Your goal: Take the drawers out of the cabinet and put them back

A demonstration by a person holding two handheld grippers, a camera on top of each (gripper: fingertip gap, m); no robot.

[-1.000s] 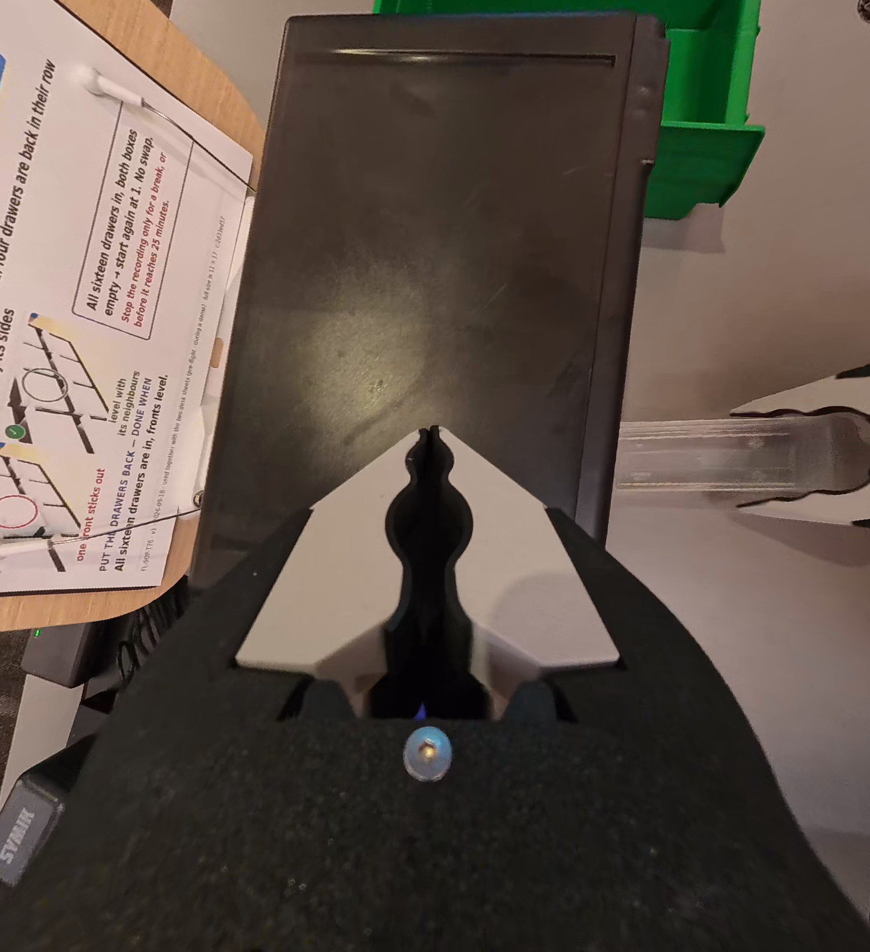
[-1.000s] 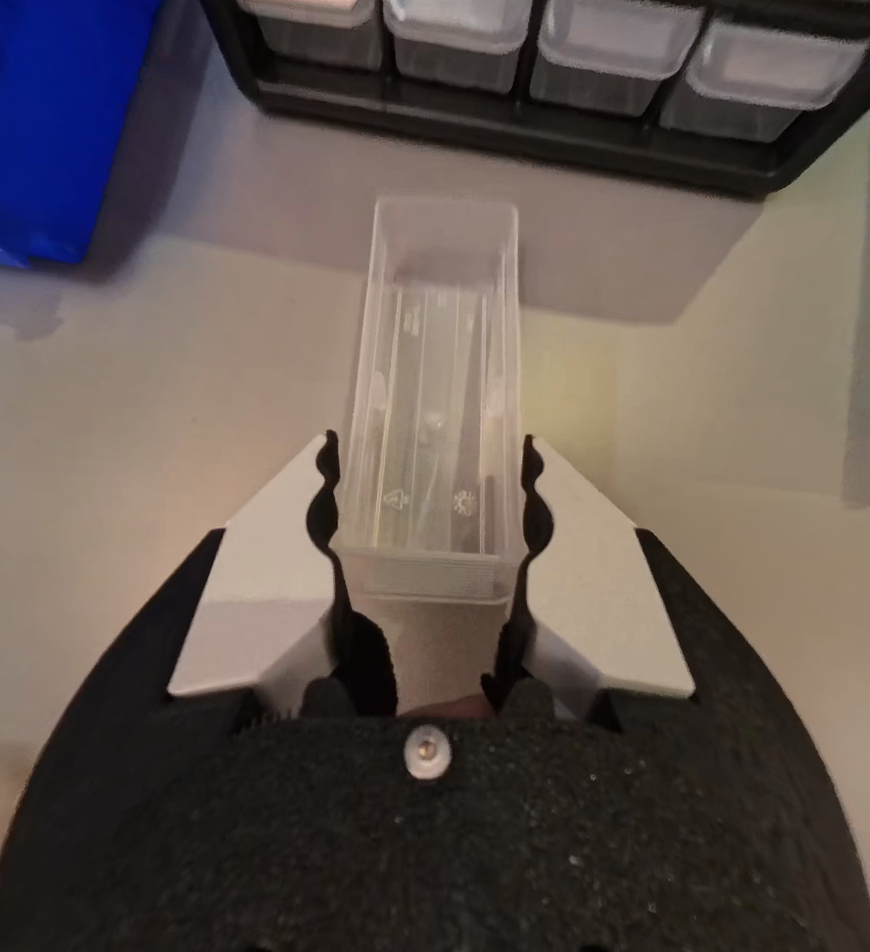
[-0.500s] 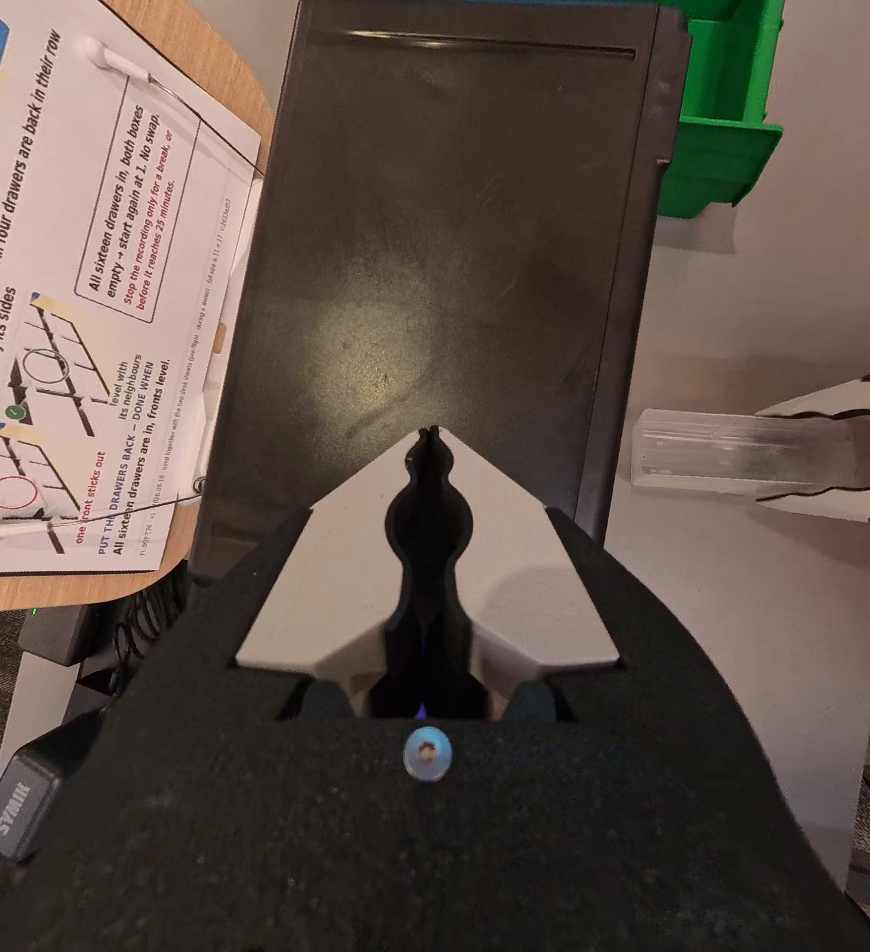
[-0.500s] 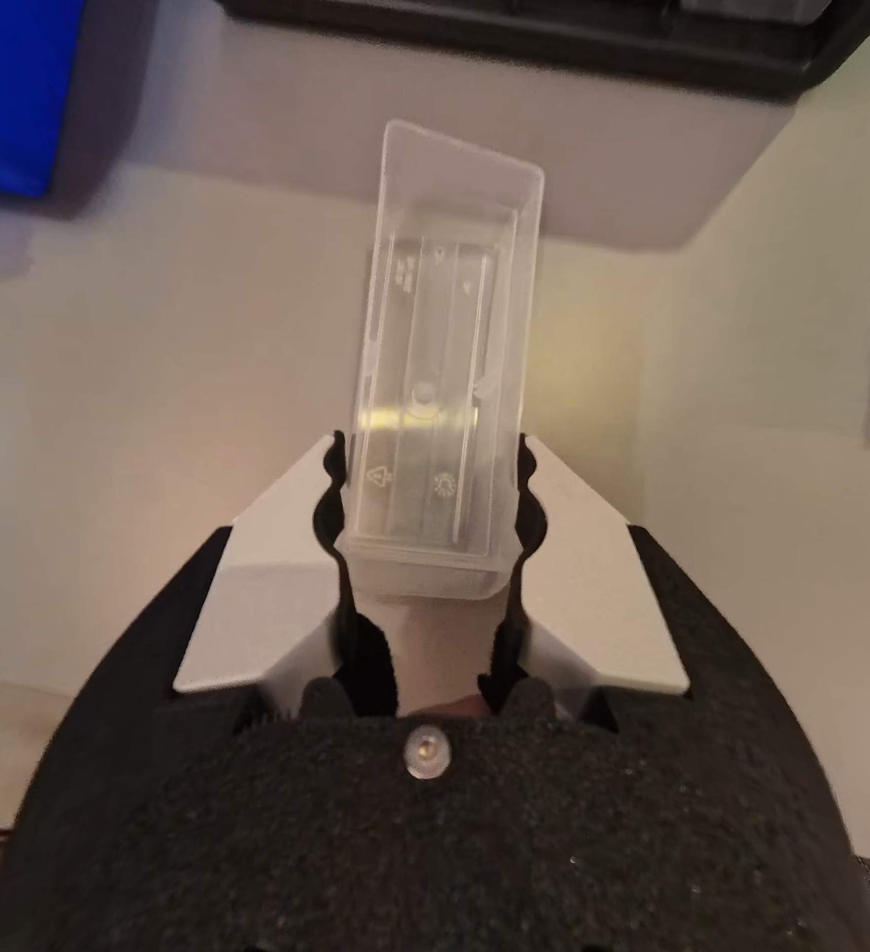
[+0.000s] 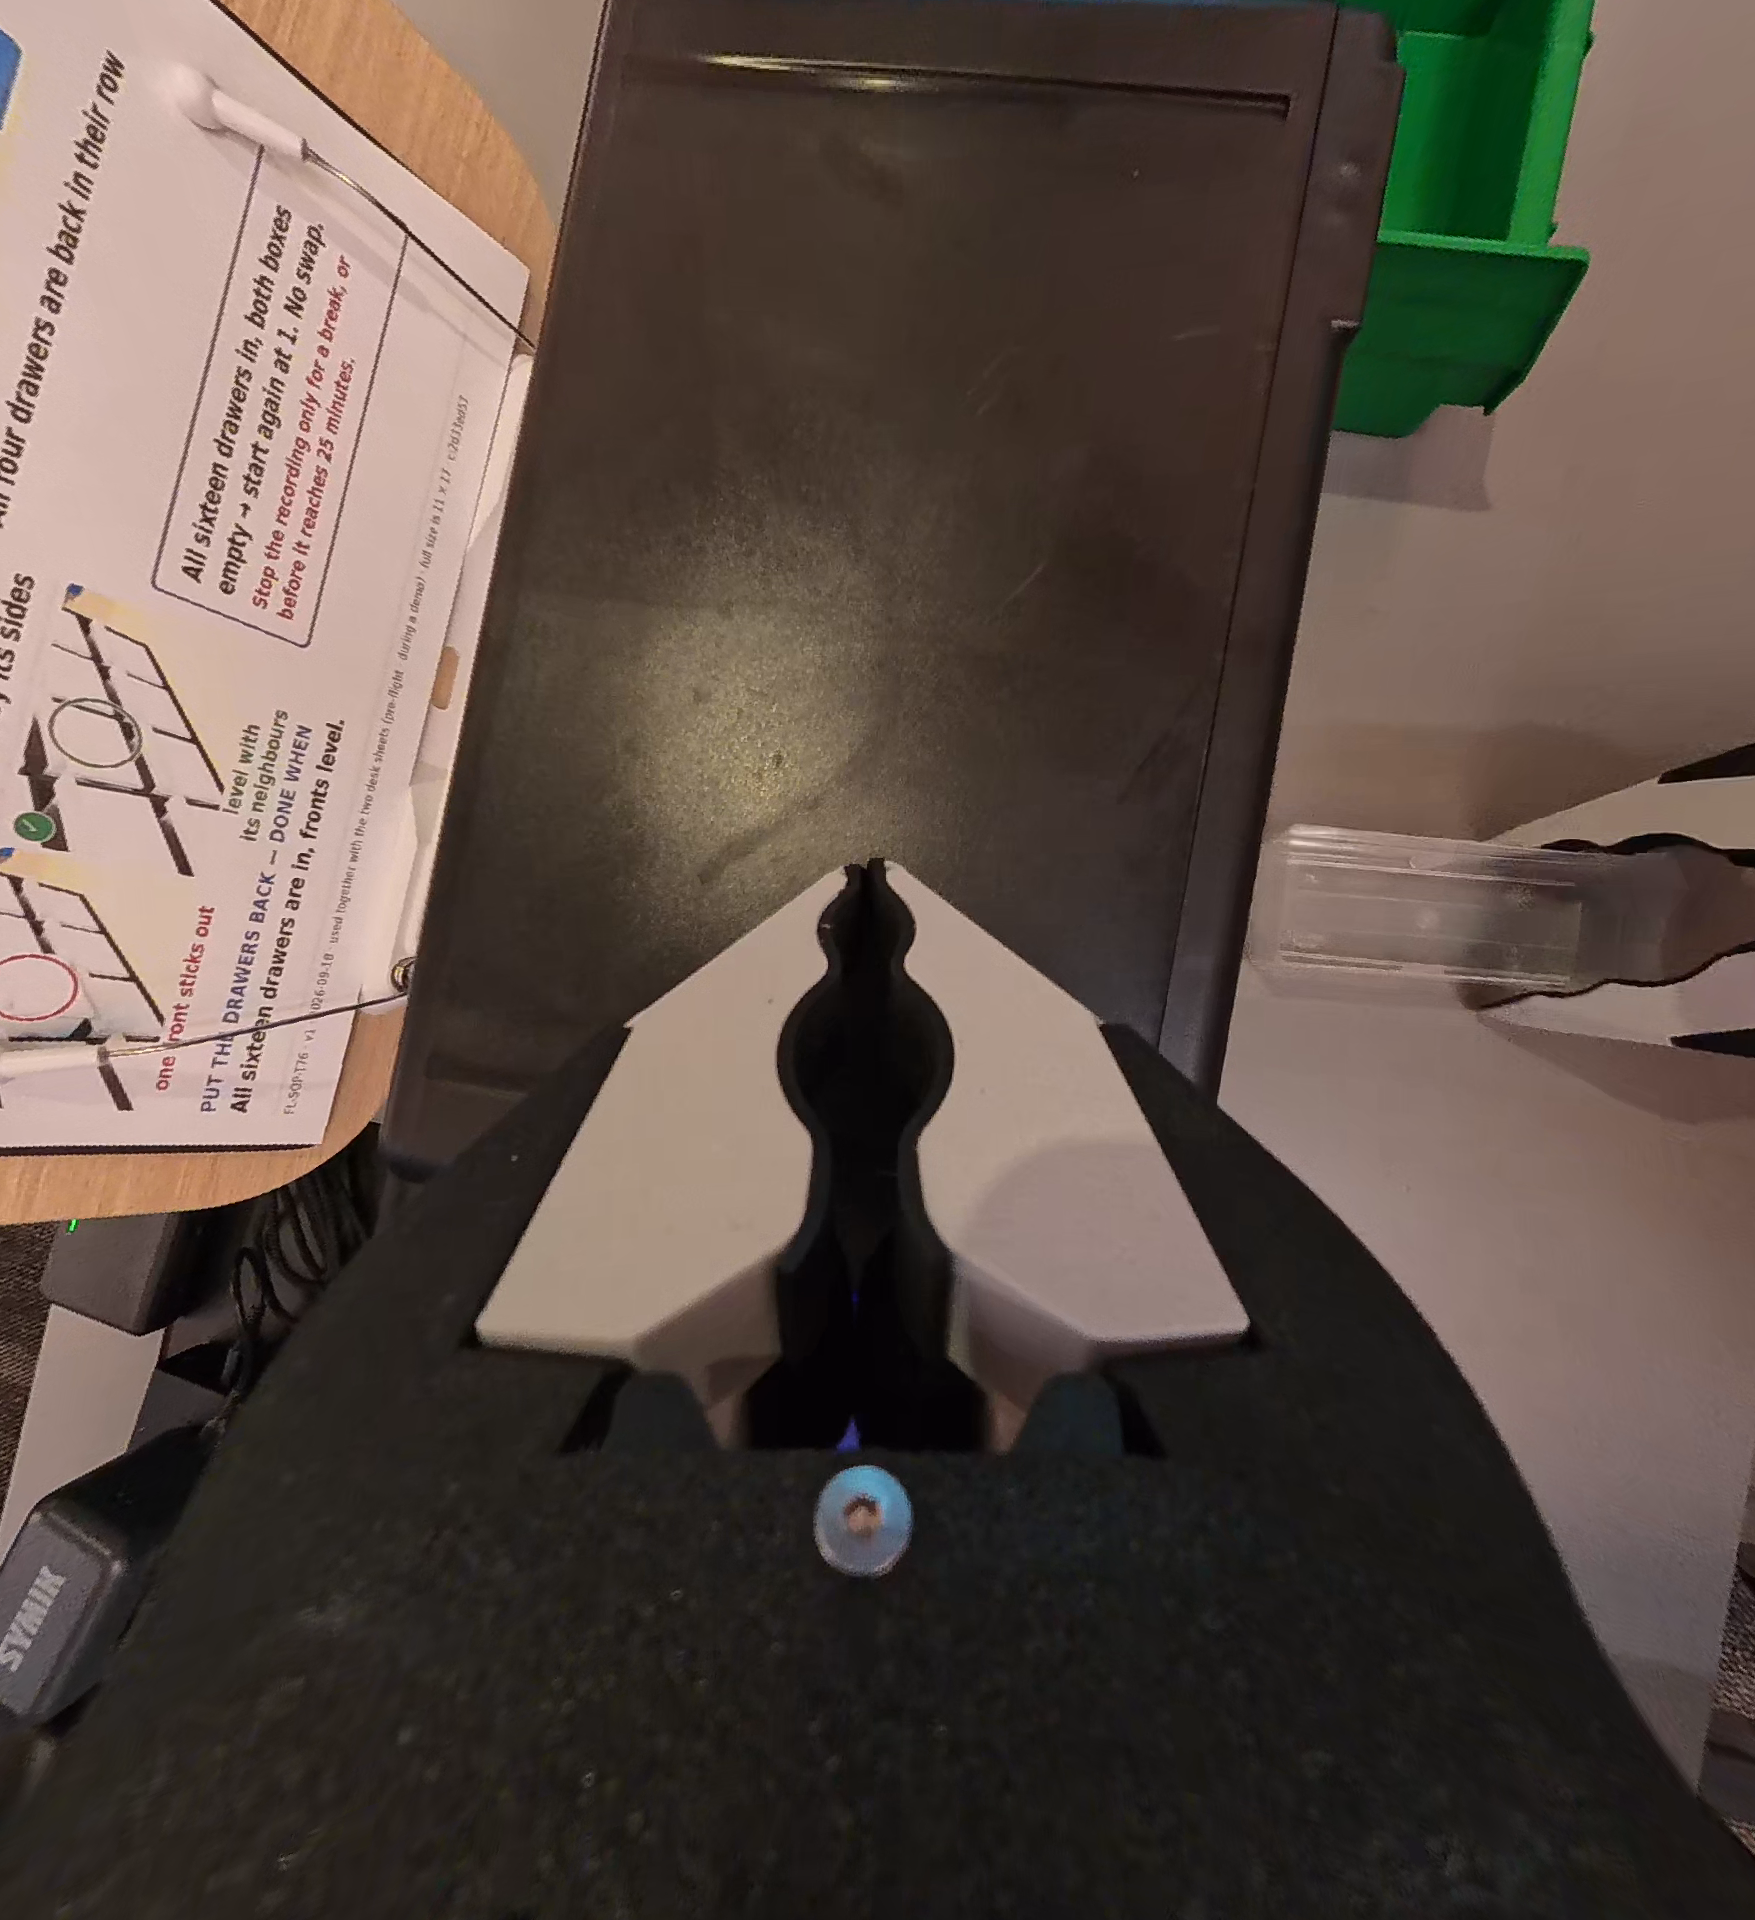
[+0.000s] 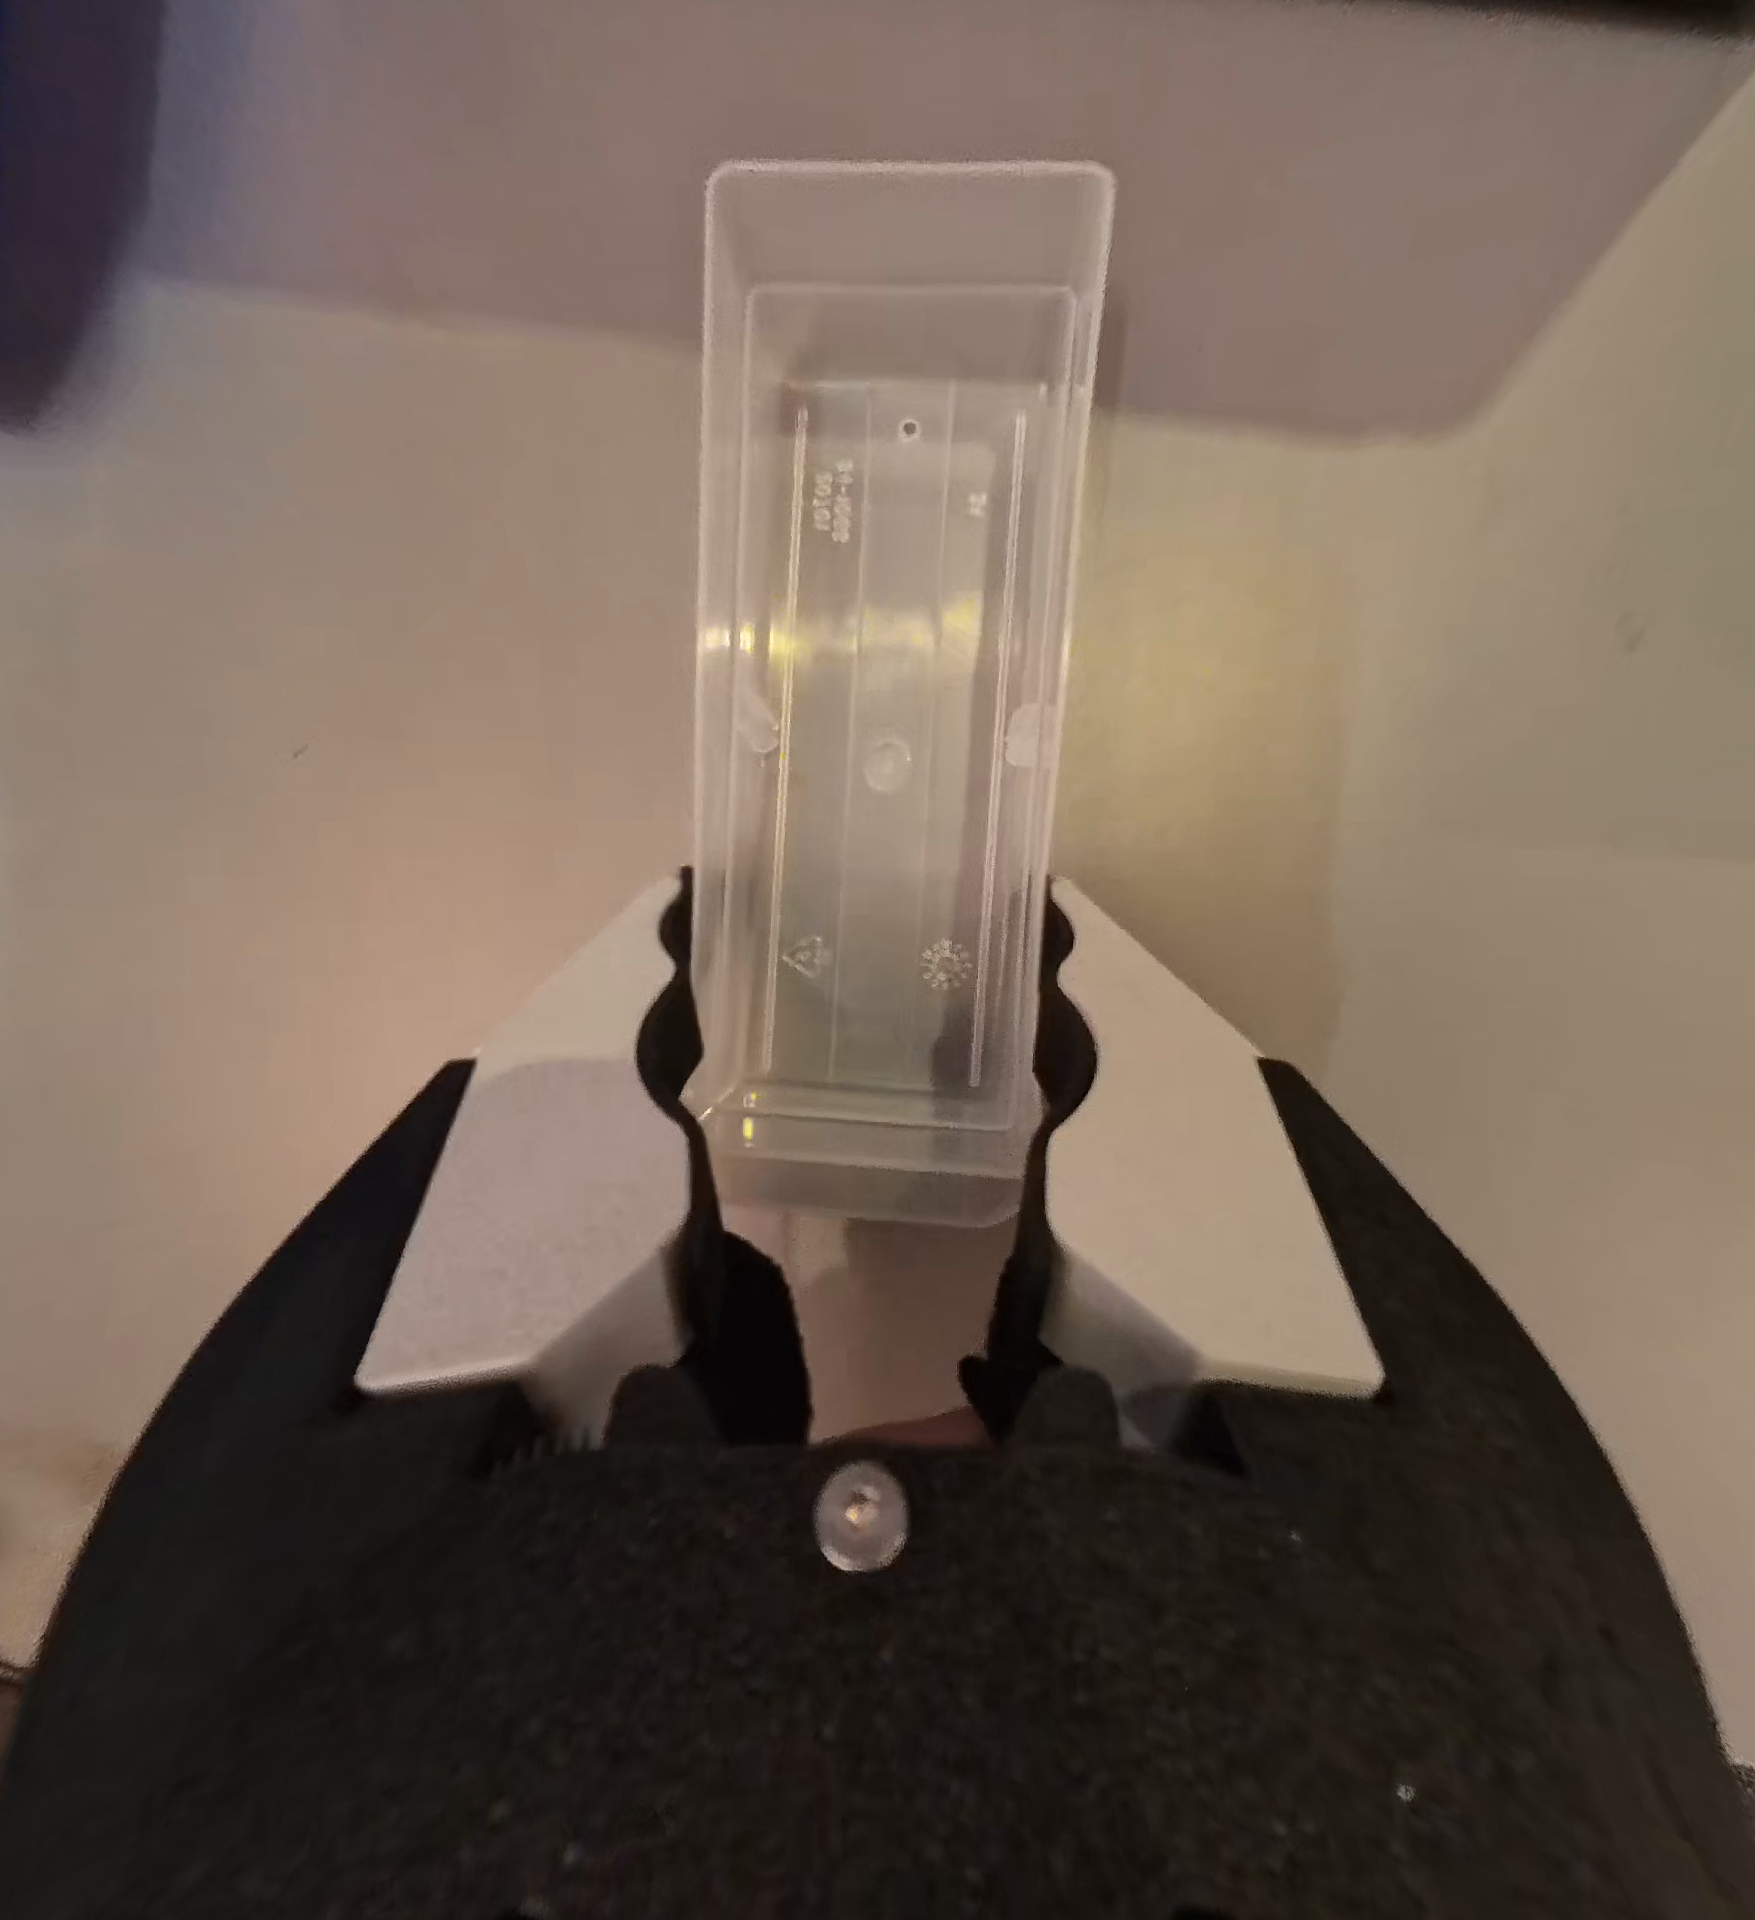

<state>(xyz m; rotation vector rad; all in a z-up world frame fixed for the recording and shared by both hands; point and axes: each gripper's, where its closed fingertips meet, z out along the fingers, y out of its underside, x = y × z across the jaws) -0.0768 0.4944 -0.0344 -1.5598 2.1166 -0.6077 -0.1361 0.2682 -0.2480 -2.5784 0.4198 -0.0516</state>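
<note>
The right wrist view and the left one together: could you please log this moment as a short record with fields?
right gripper: shut on the clear drawer, gripping its two long sides
clear drawer: empty, out of the cabinet, open side facing the camera
left gripper: shut, holding nothing, over the top of the black cabinet
white table: under the drawer
green bin: behind the cabinet
instruction sheet: left of the cabinet

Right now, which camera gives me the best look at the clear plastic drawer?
The right wrist view: the clear plastic drawer fills the centre, open side up, empty, clamped between the right gripper fingers. The left wrist view shows only its side at the right edge, beside the black plastic cabinet.
</note>
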